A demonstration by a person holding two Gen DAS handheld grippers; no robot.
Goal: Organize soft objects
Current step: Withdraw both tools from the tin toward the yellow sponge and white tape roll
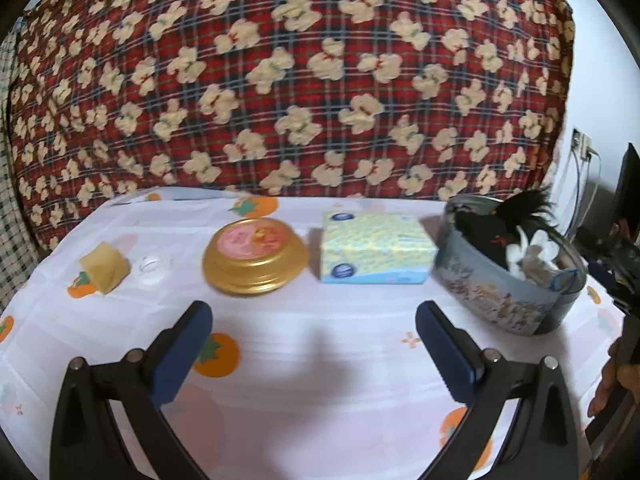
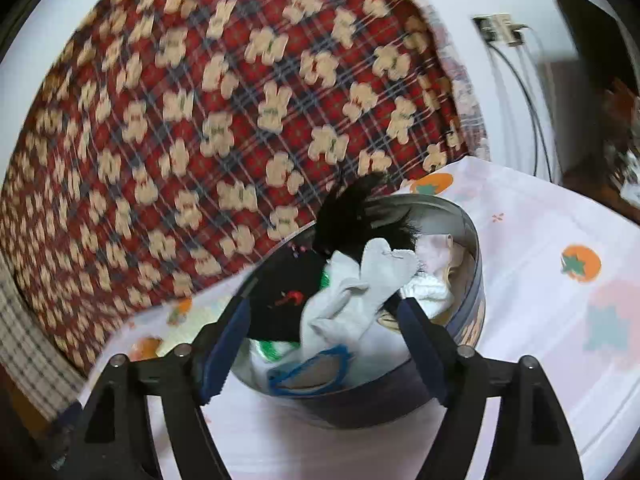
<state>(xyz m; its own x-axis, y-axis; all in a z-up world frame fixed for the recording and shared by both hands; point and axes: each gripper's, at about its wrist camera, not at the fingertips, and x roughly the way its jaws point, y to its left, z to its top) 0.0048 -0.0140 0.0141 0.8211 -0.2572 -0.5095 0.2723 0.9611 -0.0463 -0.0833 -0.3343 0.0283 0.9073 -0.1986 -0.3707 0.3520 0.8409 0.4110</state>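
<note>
A round grey-blue tin (image 1: 500, 296) stands at the table's right and holds soft things: a black furry item (image 1: 496, 220), a grey sock (image 2: 360, 292), white cloth (image 2: 430, 288) and a blue-edged piece (image 2: 312, 372). My right gripper (image 2: 324, 328) is open, its blue pads (image 2: 416, 320) hang over the tin's near rim (image 2: 476, 240) on either side of the grey sock, holding nothing. My left gripper (image 1: 314, 320) is open and empty above the white tablecloth, short of a yellow-blue tissue box (image 1: 376, 252). A yellowish sponge-like piece (image 1: 105, 266) lies at the far left.
A gold round tin lid (image 1: 254, 256) sits left of the tissue box, a small clear lid (image 1: 150, 266) beside the sponge. A red plaid bear-pattern quilt (image 1: 280, 80) rises behind the table. Cables and a socket (image 2: 500, 28) are on the right wall.
</note>
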